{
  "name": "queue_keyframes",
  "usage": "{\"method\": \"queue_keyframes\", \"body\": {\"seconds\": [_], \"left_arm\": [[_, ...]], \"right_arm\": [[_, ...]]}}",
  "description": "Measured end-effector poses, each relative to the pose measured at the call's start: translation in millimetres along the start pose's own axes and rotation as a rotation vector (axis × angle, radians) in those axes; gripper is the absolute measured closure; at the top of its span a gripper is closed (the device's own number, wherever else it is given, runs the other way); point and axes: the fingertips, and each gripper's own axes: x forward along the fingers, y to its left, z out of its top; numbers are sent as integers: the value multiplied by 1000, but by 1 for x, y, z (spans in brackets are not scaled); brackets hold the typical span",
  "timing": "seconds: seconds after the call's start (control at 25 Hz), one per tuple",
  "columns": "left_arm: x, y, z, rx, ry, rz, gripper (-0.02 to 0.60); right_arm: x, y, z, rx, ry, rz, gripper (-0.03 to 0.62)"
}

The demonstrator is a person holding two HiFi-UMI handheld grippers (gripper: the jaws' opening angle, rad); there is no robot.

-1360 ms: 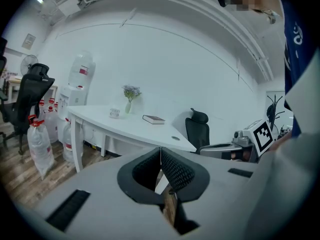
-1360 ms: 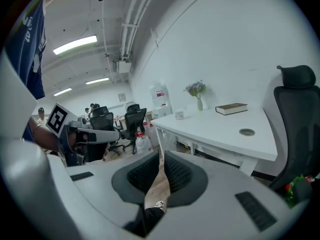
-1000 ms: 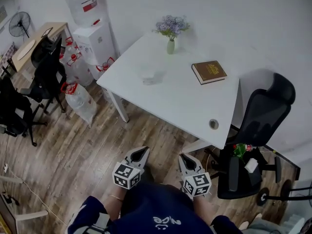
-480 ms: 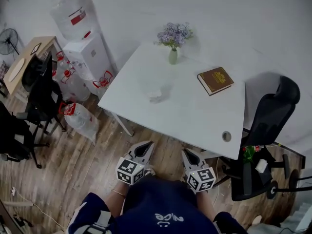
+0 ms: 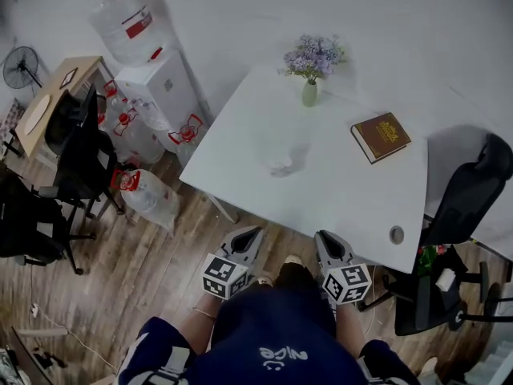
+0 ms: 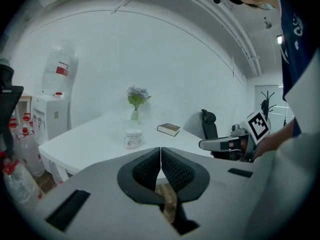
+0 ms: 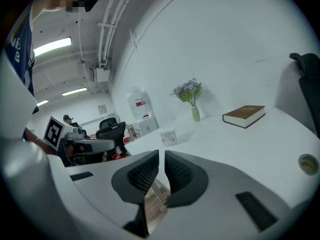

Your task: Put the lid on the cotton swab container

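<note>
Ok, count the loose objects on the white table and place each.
3: flower vase at the far edge, brown book toward the right, clear cotton swab container near the middle. Smaller pieces may go unseen.

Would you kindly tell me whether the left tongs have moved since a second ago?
Yes: the left tongs have advanced toward the white table, nearly reaching its near edge.

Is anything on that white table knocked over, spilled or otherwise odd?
Nothing stands out. The cotton swab container stands upright, the flower vase is upright too, and the book lies flat and closed on the table.
</note>
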Motion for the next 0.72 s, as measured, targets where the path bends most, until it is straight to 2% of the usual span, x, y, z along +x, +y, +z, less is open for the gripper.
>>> {"method": "queue_keyframes", "body": {"seconds": [0.24, 0.56, 0.72], "left_arm": [[27, 31, 11, -20, 4, 53, 560], [65, 64, 42, -36, 1, 135, 560], [79, 72, 41, -68, -5, 171, 561]], "right_arm": [[53, -23, 31, 7, -11, 57, 534], [124, -44, 101, -56, -11, 130, 534], [156, -57, 107, -107, 94, 129, 534]]}}
